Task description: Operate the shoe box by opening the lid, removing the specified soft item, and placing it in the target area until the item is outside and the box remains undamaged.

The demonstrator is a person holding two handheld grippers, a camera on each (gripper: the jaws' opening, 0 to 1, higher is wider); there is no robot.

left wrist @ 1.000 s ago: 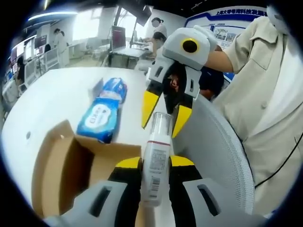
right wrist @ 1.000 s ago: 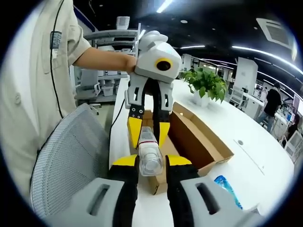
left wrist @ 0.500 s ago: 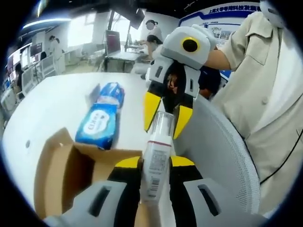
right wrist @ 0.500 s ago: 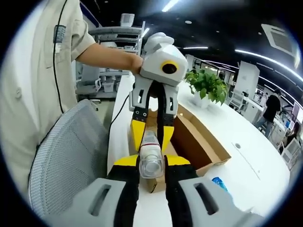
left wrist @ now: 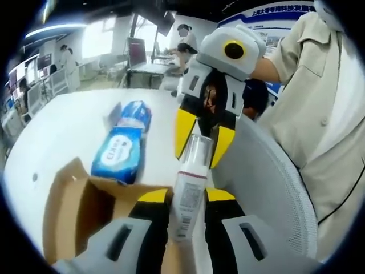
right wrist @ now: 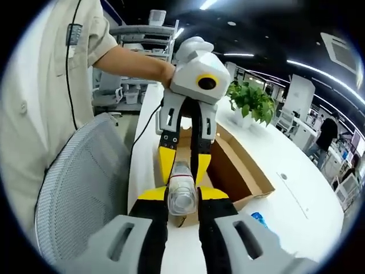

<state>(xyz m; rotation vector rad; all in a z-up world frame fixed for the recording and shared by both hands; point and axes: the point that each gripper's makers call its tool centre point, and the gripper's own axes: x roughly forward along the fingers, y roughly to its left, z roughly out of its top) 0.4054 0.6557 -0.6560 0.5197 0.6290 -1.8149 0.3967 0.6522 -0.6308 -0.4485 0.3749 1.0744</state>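
In the left gripper view, the left gripper (left wrist: 178, 197) has its 2 yellow-tipped jaws pinching a white bottle (left wrist: 188, 194) by the labelled body, barcode side showing. The right gripper (left wrist: 198, 151) reaches in from the far end, and its jaws sit on either side of the bottle's clear cap, touching it or just beside it. So the bottle hangs in the air between both tools, above the near edge of the box (left wrist: 74, 211), which lies open with its brown inside showing. Beyond the box, a blue pack (left wrist: 122, 142) lies flat on the white table (left wrist: 63, 123), outside the box and close to its far flap. A mesh chair (left wrist: 268, 188) curves past on the right, with a person's beige sleeve (left wrist: 296, 57) behind it.

In the right gripper view, the right gripper (right wrist: 181, 197) clamps the bottle (right wrist: 181, 191) at its clear cap end. The left gripper (right wrist: 183, 162) faces it, jaws closed on the bottle's far part. The open box (right wrist: 236, 165) sits behind them, and a plant (right wrist: 248, 103) stands farther along the table.
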